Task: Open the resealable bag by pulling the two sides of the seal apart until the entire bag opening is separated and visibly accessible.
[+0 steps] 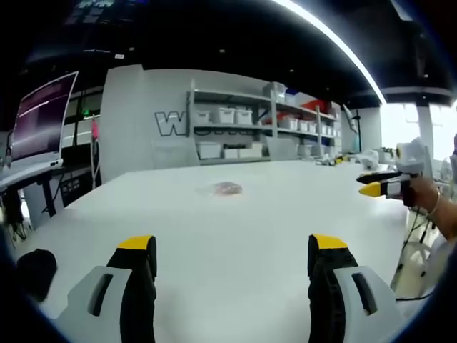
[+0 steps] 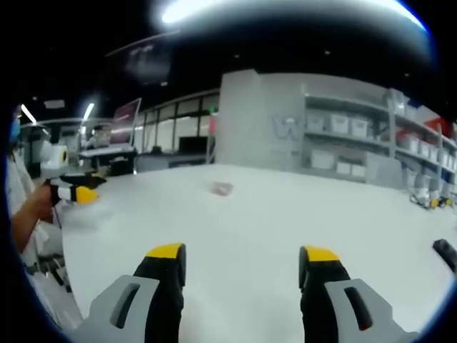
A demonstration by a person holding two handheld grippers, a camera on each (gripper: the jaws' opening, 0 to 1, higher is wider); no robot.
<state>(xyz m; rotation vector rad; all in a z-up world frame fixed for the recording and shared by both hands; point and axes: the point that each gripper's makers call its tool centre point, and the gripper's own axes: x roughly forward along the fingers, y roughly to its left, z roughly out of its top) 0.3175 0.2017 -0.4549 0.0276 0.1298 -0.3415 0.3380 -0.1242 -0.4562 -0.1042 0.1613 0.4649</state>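
Well ahead of both grippers' wide-spread fingers (image 1: pixel 139 246), the bag (image 1: pixel 227 189) lies on the table (image 1: pixel 235 243).

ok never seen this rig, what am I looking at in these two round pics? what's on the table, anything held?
No robot arm: a person holds a two-jaw gripper in each hand, each carrying a fisheye camera looking along its yellow-tipped black jaws. The left gripper stands open in the left gripper view; the right gripper stands open in the right gripper view. Each also appears at the edge of the other's view. Both are empty. On the wide white table lies a small, clear, crumpled resealable bag, far from both, untouched.
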